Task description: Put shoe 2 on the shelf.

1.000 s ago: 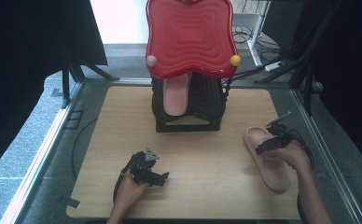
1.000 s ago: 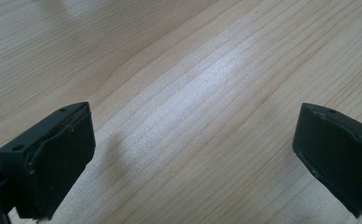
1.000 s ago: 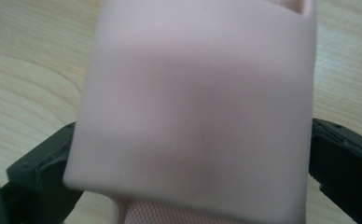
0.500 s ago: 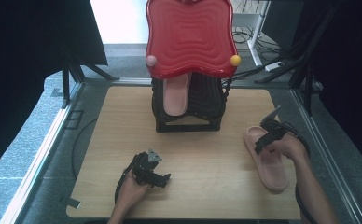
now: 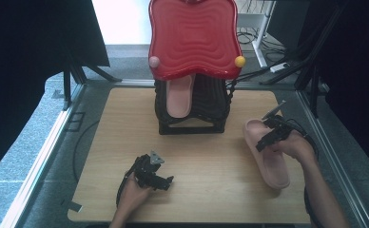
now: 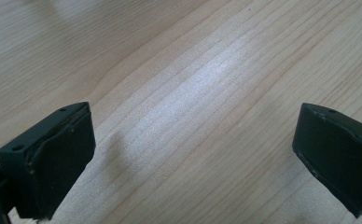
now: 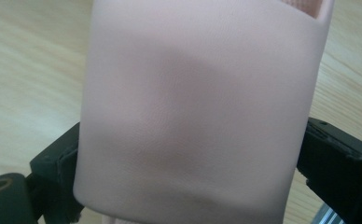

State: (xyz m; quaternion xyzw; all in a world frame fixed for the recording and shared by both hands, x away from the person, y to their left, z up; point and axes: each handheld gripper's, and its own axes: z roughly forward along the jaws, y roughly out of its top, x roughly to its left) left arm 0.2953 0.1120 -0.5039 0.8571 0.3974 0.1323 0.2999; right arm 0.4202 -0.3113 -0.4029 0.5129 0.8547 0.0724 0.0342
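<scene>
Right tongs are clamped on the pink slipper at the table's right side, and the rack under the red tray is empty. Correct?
Not quite. The rack under the red tray is not empty: the high view shows a second pink slipper standing in it. The rest holds: the right tongs straddle the pink slipper at the table's right side, pads against its sides.

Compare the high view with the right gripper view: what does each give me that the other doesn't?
High view alone: the black rack under its red lid, a pink slipper stored inside, and the left claw idle on the table. Right gripper view alone: both pads pressing the strap. Shared: the right claw gripping the second slipper.
</scene>
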